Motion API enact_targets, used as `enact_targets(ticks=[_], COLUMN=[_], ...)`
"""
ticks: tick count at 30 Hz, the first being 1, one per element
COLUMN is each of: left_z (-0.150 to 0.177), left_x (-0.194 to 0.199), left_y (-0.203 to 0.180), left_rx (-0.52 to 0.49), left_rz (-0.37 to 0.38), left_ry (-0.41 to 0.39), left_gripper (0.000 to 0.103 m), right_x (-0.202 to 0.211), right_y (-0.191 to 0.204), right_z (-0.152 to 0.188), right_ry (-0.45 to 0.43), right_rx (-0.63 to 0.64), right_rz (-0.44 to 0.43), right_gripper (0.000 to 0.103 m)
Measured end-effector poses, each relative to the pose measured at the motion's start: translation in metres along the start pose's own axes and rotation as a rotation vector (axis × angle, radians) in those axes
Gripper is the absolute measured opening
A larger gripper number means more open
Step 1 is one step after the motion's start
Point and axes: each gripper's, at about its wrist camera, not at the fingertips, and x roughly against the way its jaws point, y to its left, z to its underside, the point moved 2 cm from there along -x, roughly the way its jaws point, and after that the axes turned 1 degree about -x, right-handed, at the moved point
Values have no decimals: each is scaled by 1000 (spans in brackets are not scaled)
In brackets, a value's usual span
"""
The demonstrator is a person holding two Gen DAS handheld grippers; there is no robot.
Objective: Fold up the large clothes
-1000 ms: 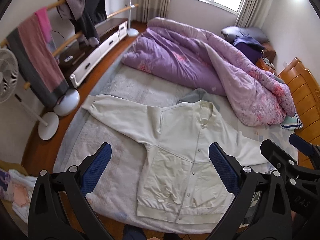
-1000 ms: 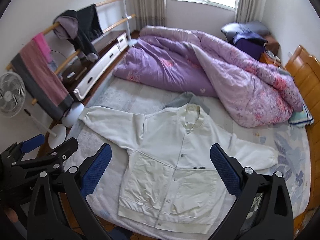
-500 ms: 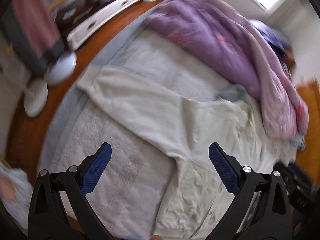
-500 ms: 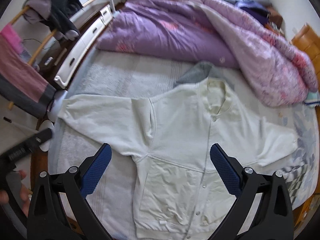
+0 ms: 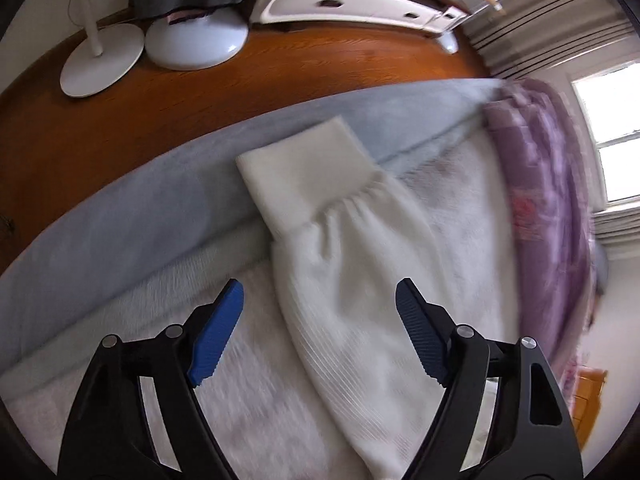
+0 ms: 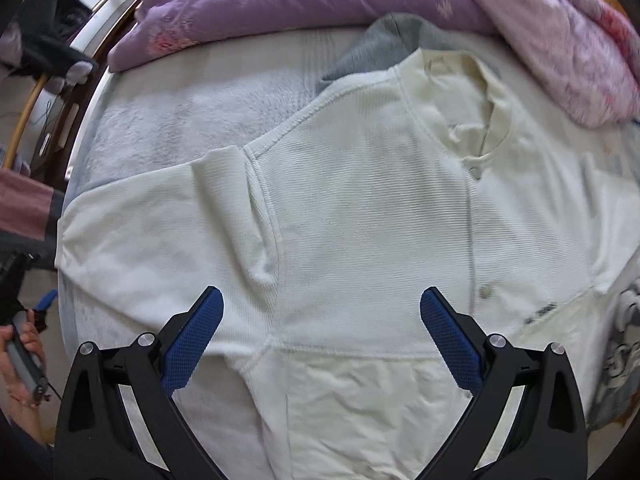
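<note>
White ribbed jacket (image 6: 360, 208) spread flat, front up, on pale fleece bed cover (image 6: 180, 112); collar (image 6: 472, 92) toward purple quilt (image 6: 304, 4), hem toward camera. Right gripper (image 6: 320, 340) above chest panel, near the armpit seam, jaws wide apart, blue pads (image 6: 192, 340) clear of cloth, nothing held. Left gripper (image 5: 320, 336) over sleeve (image 5: 352, 280), near cuff (image 5: 304, 172), jaws likewise spread wide, sleeve running up between the two pads (image 5: 216, 336) but not pinched; touching or just above, hard to tell through blur. Cuff lying across the seam between fleece and grey bed edge (image 5: 120, 220), reaching toward wooden floor (image 5: 120, 120). Beyond that edge, two white round stand bases (image 5: 196, 40) on the floor and a white drawer unit (image 5: 352, 4) behind. Seen from right wrist: left hand (image 6: 20, 364) and its tool off the bed's left side, beside the end of the sleeve. Grey garment (image 6: 392, 40) tucked partly under the collar, against the quilt. Quilt bunched along the far side, close to the collar and overlapping bed space above the right shoulder. Bare fleece between left sleeve and quilt; narrow strip of fleece between sleeve and bed edge. Patterned sheet (image 6: 624, 344) showing at lower right, past the jacket's side.
</note>
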Motion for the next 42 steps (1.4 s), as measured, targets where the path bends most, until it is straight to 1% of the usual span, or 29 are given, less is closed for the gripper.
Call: enact_targets(ticks=[1,3,5,6,7,8,9,10,11,12,13,14,16,18,20,22,25,27,28,30,32,33,34,36,37,39,40,41,42], left_z=[-4,-8,-11,-13,-15,-17,-18,-18,-17,-16,-14,-12,-9,-6,1,8,30,45,58,82,110,126,149,184,204,253,273,302,327], left_x=[-11,-23,-33,-39,-43,-42,-40,-35,-30,-22,-13,-6,12,26,47,64,104,126,142,162,173,176,176,169,164,145,137,126,116], left_y=[3,5,8,9,11,11,11,9,7,4,0,-1,-3,-7,-16,-29,-56,-79,-98,-130,-167,-184,-207,-240,-256,-296,-309,-327,-343], left_rx=[-2,-5,-9,-6,-3,-7,-20,-31,-39,-52,-63,-65,-72,-91,-121,-151,-216,-264,-299,-366,-426,-456,-495,-537,-558,-597,-614,-652,-686], left_rz=[-7,-12,-21,-28,-27,-7,19,22,33,44,45,51,53,45,50,57,87,112,134,179,215,231,247,280,295,337,347,353,339], left_ry=[-1,11,5,10,13,-4,-14,-29,-44,-67,-82,-98,-134,-165,-200,-231,-296,-335,-360,-388,-397,-398,-393,-366,-347,-281,-258,-237,-228], left_gripper=[72,69,61,54,44,36,23,20,19,18,18,18,18,18,18,18,17,17,17,17,17,17,17,17,17,17,17,17,17], right_x=[-9,-23,-34,-40,-44,-49,-54,-59,-64,-67,-72,-77,-87,-101,-119,-129,-133,-130,-127,-112,-92,-74,-61,-35,-20,12,25,39,49], right_y=[-1,0,1,2,3,3,3,3,4,3,2,3,4,5,2,-3,-4,-6,-10,-25,-44,-64,-81,-121,-144,-201,-229,-258,-276], right_z=[-2,-5,-8,-9,-8,-8,-8,-8,-8,-9,-8,-8,-6,-3,1,-1,-4,-6,-7,-9,-11,-14,-15,-21,-22,-24,-26,-28,-28], right_ry=[-1,2,8,12,18,30,49,60,71,78,91,107,126,156,194,212,239,254,257,226,178,135,102,40,7,-68,-100,-132,-153], right_rx=[-11,-19,-23,-23,-23,-26,-30,-30,-28,-31,-37,-40,-43,-30,-40,-64,-50,-42,-44,-50,-53,-62,-73,-96,-108,-131,-143,-154,-166], right_rz=[-16,-37,-67,-87,-100,-119,-143,-151,-168,-190,-206,-218,-242,-205,-210,-227,-229,-256,-281,-323,-351,-365,-372,-370,-360,-322,-302,-281,-268], right_gripper=[95,95,94,86,73,67,51,41,39,29,22,20,6,5,4,2,1,1,1,2,4,4,4,4,4,4,4,4,4])
